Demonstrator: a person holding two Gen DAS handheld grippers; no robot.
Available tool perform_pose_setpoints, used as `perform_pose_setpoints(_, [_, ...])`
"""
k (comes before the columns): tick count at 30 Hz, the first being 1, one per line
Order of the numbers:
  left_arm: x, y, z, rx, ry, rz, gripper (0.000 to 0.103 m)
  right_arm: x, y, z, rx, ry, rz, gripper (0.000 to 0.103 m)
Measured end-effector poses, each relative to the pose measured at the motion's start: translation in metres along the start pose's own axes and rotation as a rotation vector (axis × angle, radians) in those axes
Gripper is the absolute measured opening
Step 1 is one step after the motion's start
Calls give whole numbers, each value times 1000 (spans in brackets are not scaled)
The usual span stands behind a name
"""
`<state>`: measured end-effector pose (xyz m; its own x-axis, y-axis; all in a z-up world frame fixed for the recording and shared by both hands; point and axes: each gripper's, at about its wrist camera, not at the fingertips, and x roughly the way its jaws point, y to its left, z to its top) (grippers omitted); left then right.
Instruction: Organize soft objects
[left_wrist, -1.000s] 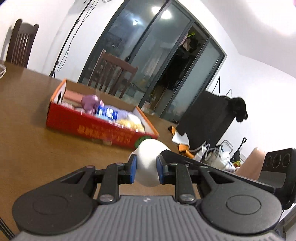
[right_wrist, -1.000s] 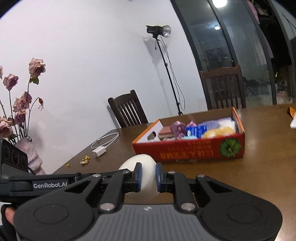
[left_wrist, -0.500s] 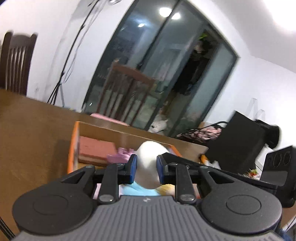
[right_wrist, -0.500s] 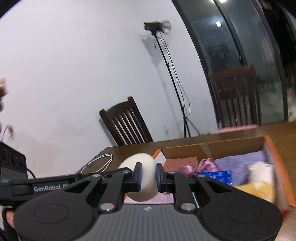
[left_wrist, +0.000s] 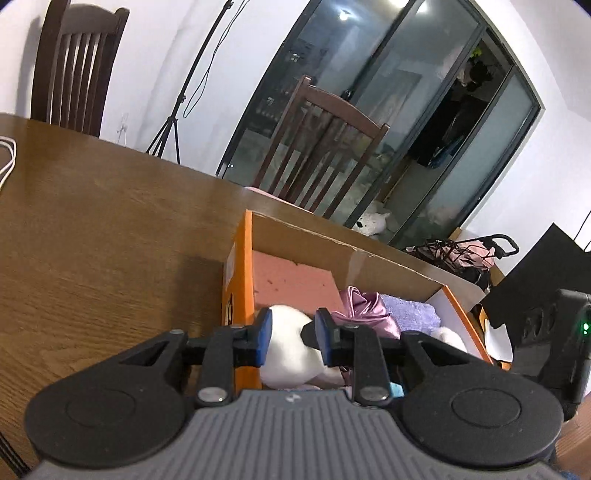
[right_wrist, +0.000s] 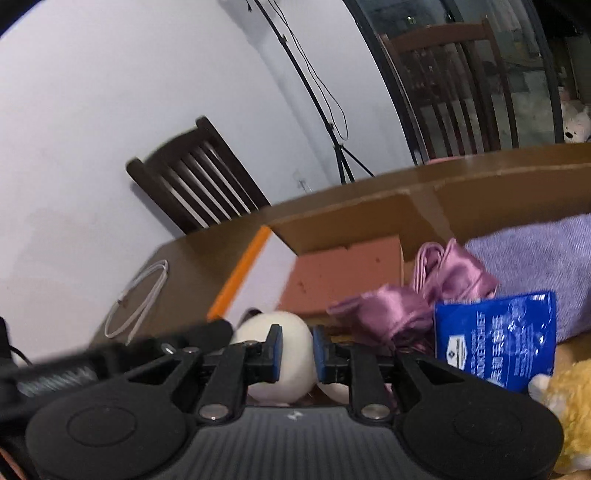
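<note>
Both hand-held grippers, left (left_wrist: 292, 341) and right (right_wrist: 297, 350), clamp white plush toy (left_wrist: 291, 350) low inside cardboard box (left_wrist: 243, 258) beside pink sponge (left_wrist: 291, 280), purple ribbon (right_wrist: 443, 291), lilac towel (right_wrist: 532, 254); placement near done, release left

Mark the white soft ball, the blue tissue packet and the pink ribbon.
white soft ball (right_wrist: 291, 354), right wrist view, its front between the fingers.
blue tissue packet (right_wrist: 495, 339), right wrist view, middle of its face.
pink ribbon (right_wrist: 448, 280), right wrist view, upper loop.
</note>
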<state>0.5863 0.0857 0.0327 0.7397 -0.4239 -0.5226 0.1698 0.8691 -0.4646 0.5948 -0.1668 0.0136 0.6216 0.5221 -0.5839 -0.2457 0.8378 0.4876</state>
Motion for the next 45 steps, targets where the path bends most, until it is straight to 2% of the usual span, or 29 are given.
perform_pose_setpoints(1, [-1, -2, 0, 12, -4, 7, 27, -1, 1, 0, -2, -1, -2, 19])
perform_pose_setpoints(4, [-6, -13, -5, 53, -17, 37, 29, -2, 10, 2, -46, 12, -54, 36])
perform_pose_setpoints(5, [-8, -16, -6, 61, -18, 45, 30, -4, 11, 1, -46, 8, -72, 36])
perform_pose_setpoints(9, [-28, -32, -9, 109, -58, 63, 39, -31, 5, 1, -18, -15, -31, 41])
perform_pose_setpoints(12, [-47, -51, -17, 166, -72, 70, 43, -74, 3, 3, -92, -65, -73, 45])
perform_pose_setpoints(15, [-68, -74, -25, 241, -103, 85, 61, -124, -8, 6, -129, -128, -125, 60])
perform_pose_setpoints(16, [-76, -81, -28, 257, -118, 98, 74, -141, -14, 5, -128, -140, -139, 64])
perform_pose_setpoints(18, [-89, -93, -34, 287, -149, 135, 81, -172, -25, 1, -141, -155, -178, 66])
perform_pose_setpoints(19, [-96, -98, -38, 300, -166, 156, 86, -186, -30, -3, -156, -162, -204, 70])
perform_pose_setpoints(20, [-104, -103, -43, 314, -191, 186, 96, -200, -35, -7, -176, -171, -239, 77])
perform_pose_setpoints(21, [-111, -106, -48, 325, -217, 214, 100, -213, -38, -13, -197, -186, -280, 81])
perform_pose_setpoints(22, [-117, -109, -53, 338, -247, 245, 101, -226, -42, -19, -213, -205, -318, 87])
perform_pose_setpoints(25, [-135, -118, -66, 375, -282, 282, 102, -253, -51, -36, -211, -250, -381, 88])
perform_pose_setpoints(35, [-192, -135, -100, 341, -343, 277, 103, -297, -39, -77, -190, -345, -350, 88])
perform_pose_setpoints(40, [-229, -144, -140, 346, -400, 270, 103, -325, -23, -119, -201, -414, -347, 88])
perform_pose_setpoints(45, [-272, -154, -196, 352, -451, 236, 103, -355, 0, -173, -245, -473, -328, 88])
